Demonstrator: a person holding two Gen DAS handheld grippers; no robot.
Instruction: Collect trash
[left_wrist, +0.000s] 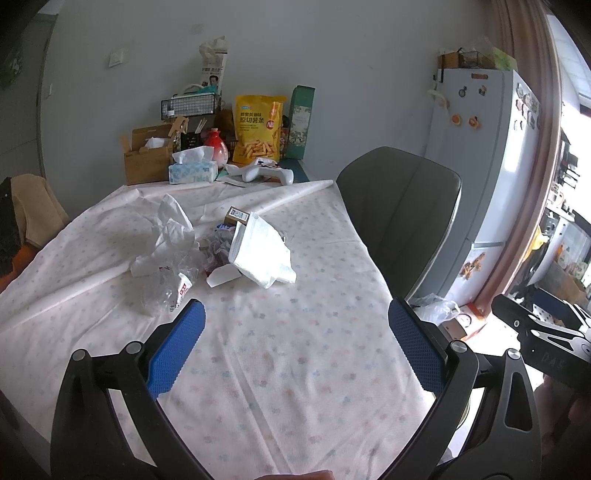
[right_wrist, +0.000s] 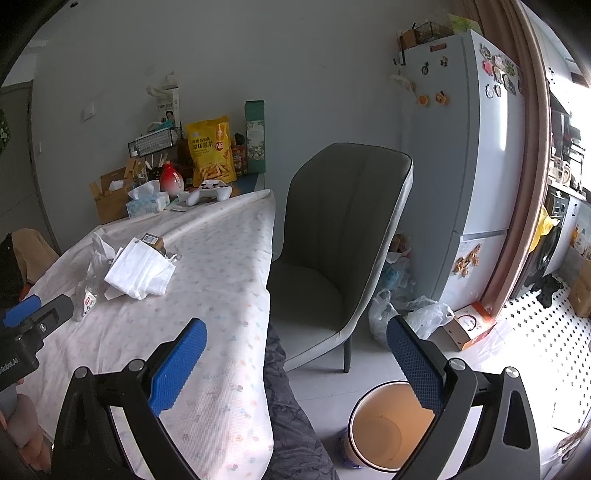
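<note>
White paper and crinkled plastic trash (left_wrist: 221, 247) lies heaped mid-tabletop (left_wrist: 295, 350), so both the left tongs (left_wrist: 295, 317) and right tongs (right_wrist: 295, 336) hover spread and empty, the bin (right_wrist: 384, 428) waiting open on the floor beside them.

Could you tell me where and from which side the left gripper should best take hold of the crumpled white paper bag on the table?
Probably the bunched lower corner of the white paper bag, which lies flattened on the tablecloth with that corner nearest the camera. The open left gripper could come in low from the near side; the small box and wrappers crowd the far side.
</note>
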